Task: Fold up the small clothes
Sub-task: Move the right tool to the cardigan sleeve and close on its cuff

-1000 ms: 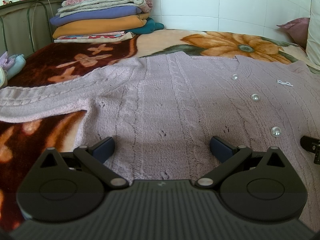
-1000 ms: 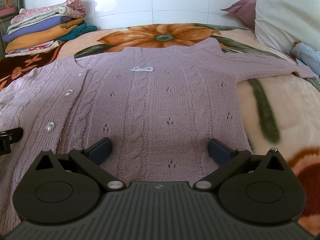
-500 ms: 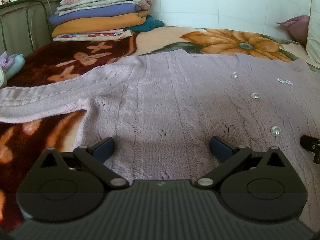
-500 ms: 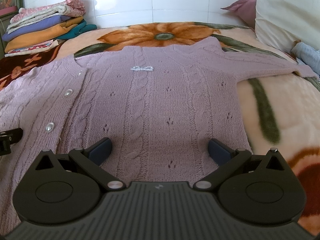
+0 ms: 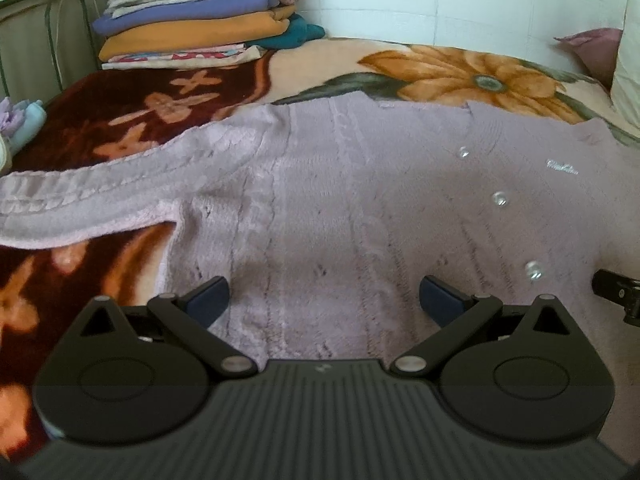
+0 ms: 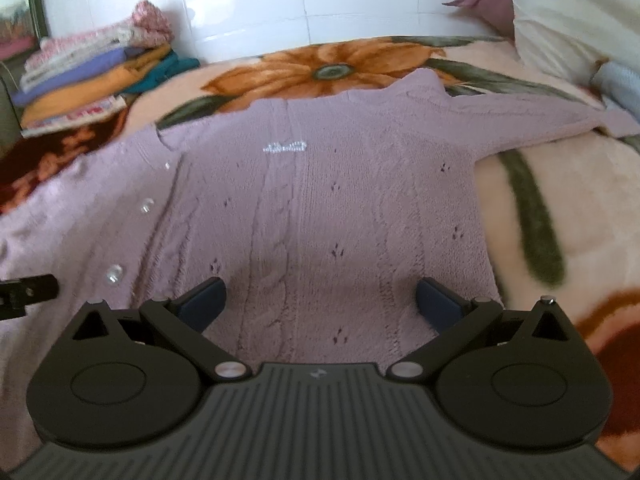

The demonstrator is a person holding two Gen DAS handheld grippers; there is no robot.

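Knitwear, soft and floppy: the lilac cardigan (image 5: 340, 208) lies flat and buttoned on the flowered blanket (image 5: 440, 68), sleeves spread toward nine and three o'clock. Left gripper (image 5: 324, 296) and right gripper (image 6: 318, 298) hover over its hem, jaws wide apart, empty. It looks light, stretchy and prone to snagging; pinching hem corners or sleeve cuffs seems safest.
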